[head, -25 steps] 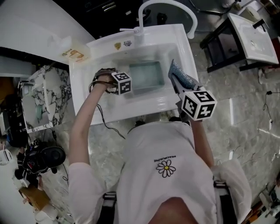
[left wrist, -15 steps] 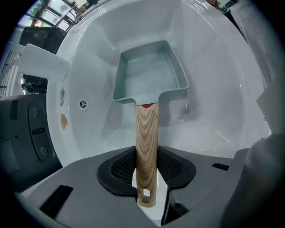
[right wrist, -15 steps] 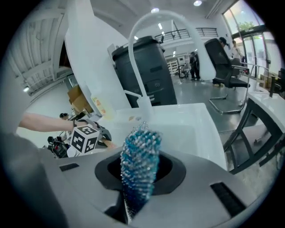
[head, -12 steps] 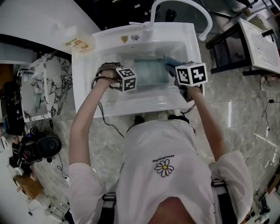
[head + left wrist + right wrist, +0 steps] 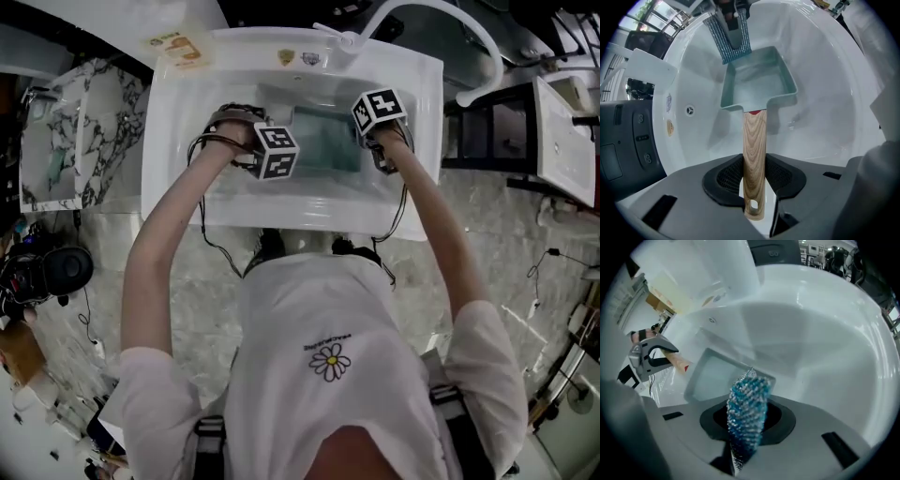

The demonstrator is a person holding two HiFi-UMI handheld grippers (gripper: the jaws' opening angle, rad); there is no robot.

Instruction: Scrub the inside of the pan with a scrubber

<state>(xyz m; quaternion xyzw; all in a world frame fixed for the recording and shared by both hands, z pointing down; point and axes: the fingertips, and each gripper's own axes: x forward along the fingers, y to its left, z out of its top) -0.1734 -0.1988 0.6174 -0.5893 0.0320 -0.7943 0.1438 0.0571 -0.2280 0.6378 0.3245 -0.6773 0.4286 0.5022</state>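
While left gripper fingers are clamping the wooden handle, holding the stiff, likely slick pan at sink centre, right gripper fingers are pinching the soft scrubber over its far rim
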